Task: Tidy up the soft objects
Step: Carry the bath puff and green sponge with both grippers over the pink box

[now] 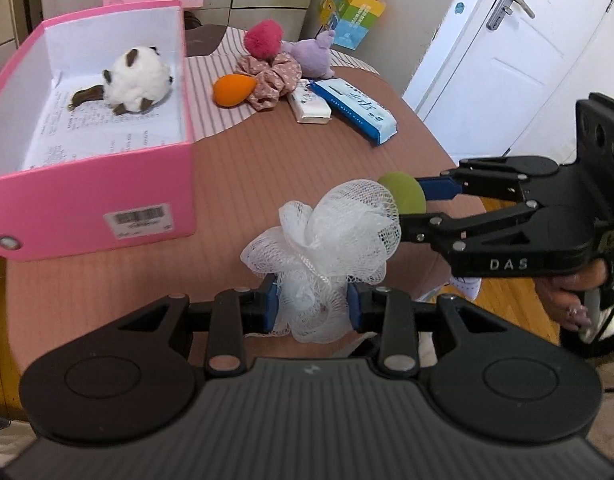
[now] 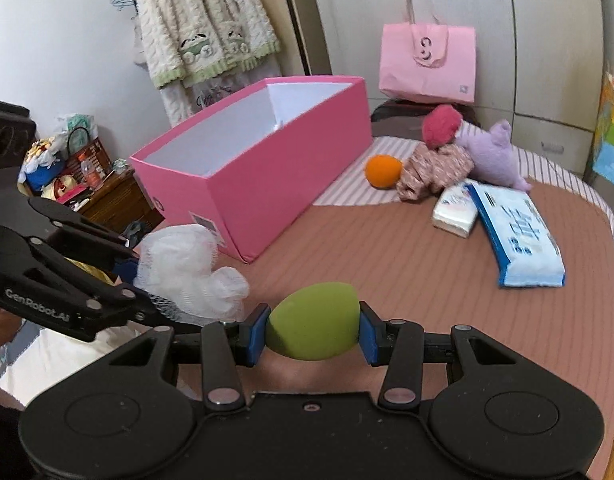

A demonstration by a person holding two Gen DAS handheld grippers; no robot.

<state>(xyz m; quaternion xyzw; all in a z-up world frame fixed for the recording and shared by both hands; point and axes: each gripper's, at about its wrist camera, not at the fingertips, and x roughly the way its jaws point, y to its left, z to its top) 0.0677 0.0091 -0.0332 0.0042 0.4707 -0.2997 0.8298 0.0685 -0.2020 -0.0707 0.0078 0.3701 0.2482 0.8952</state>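
Observation:
My left gripper [image 1: 311,307] is shut on a white mesh bath puff [image 1: 327,236], held above the brown table near the front. My right gripper [image 2: 311,332] is shut on a green egg-shaped sponge [image 2: 313,320]; it shows in the left wrist view [image 1: 403,192] just right of the puff. The puff shows in the right wrist view [image 2: 187,272] at the left. An open pink box [image 1: 87,200] stands at the left with a white and brown plush [image 1: 135,80] inside. An orange sponge [image 1: 233,90], pink pompom [image 1: 263,38], floral scrunchie [image 1: 273,78] and purple plush [image 1: 313,54] lie at the back.
Two tissue packs, a small white one [image 1: 311,106] and a blue one [image 1: 355,110], lie right of the soft things. A striped mat [image 1: 219,80] covers the table's back. A pink paper bag [image 2: 427,64] stands behind. A white door [image 1: 507,60] is at the right.

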